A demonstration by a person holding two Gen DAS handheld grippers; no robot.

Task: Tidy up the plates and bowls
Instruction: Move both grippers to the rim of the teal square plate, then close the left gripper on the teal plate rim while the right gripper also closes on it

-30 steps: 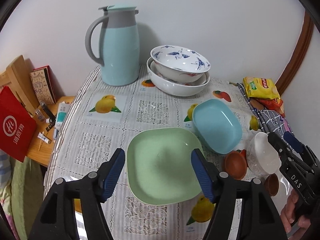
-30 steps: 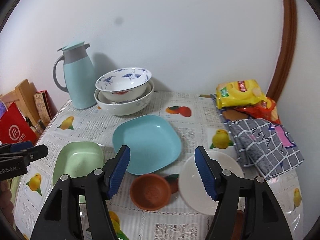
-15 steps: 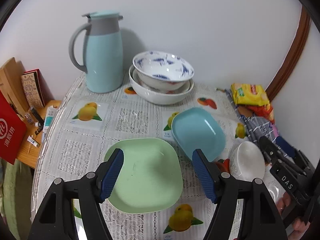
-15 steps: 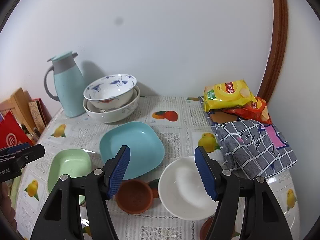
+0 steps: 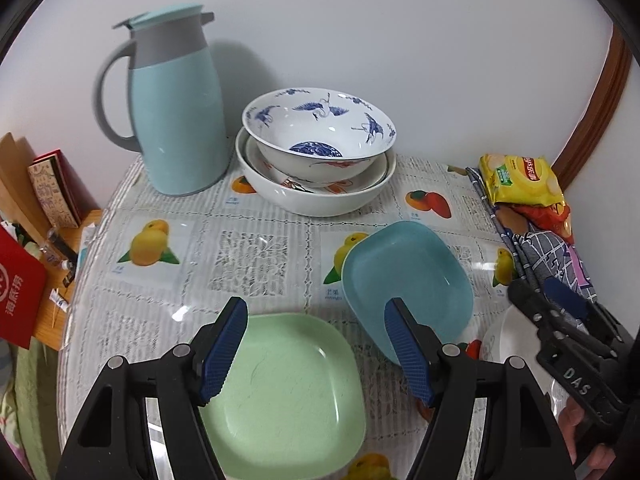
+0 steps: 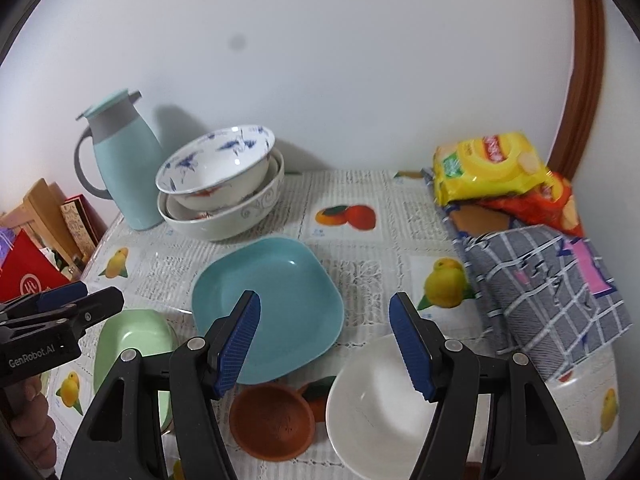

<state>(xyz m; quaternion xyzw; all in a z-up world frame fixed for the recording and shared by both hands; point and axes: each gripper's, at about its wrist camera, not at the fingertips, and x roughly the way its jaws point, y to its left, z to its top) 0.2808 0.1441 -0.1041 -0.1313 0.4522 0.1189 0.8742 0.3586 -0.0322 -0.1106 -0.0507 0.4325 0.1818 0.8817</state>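
The left gripper (image 5: pixel 314 354) hangs above the green plate (image 5: pixel 288 392), its fingers apart and empty. This square plate looks light, stiff and smooth, so I would take it at the rim. Just beside it lies the blue plate (image 6: pixel 268 308). The right gripper (image 6: pixel 326 346), also apart and empty, hangs over the white bowl (image 6: pixel 376 404), which is probably fragile.

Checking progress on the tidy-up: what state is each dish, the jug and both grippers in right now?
Green plate: flat on table, unheld.
Blue plate: flat on table, unheld.
White bowl: upright, empty.
Brown bowl: upright, empty.
Patterned bowls: nested stack.
Jug: upright, lid closed.
Left gripper: open, empty.
Right gripper: open, empty.
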